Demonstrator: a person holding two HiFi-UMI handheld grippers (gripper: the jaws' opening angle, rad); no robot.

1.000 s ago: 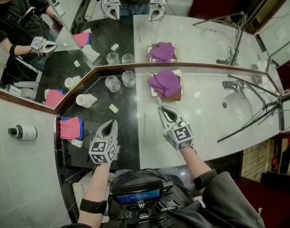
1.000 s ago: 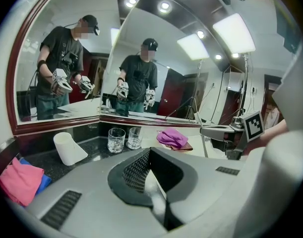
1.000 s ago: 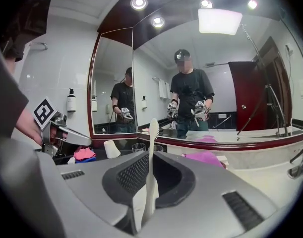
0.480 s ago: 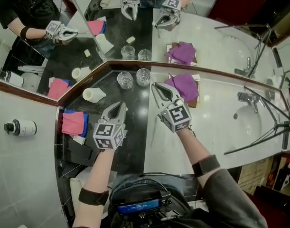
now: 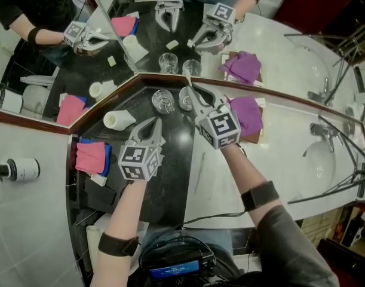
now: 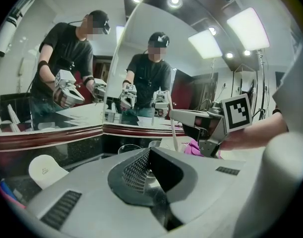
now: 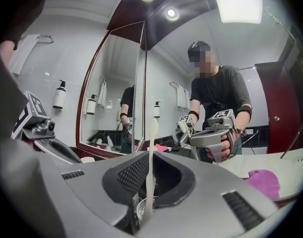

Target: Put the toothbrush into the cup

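Observation:
A cream toothbrush (image 7: 151, 152) stands upright between the pads of my right gripper (image 7: 150, 170), which is shut on its handle. In the head view the right gripper (image 5: 193, 93) hovers over the right one of two clear glass cups (image 5: 163, 100) by the mirror, partly hiding that cup (image 5: 183, 98). In the right gripper view the cup's rim (image 7: 137, 202) shows just below the brush; whether the brush reaches inside I cannot tell. My left gripper (image 5: 153, 123) is shut and empty, a little short of the left cup. The left gripper view shows the toothbrush (image 6: 175, 133) beyond my shut left gripper (image 6: 150, 157).
A white paper cup (image 5: 118, 119) lies on its side on the black counter strip (image 5: 170, 178). A pink cloth (image 5: 89, 157) lies at the left, a purple cloth (image 5: 249, 113) on a wooden tray at the right. A basin with a faucet (image 5: 321, 130) and tripod legs lie further right.
Both grippers have moved away from me toward the mirror. The right one carried the toothbrush leftward from the white counter to over the glass cups.

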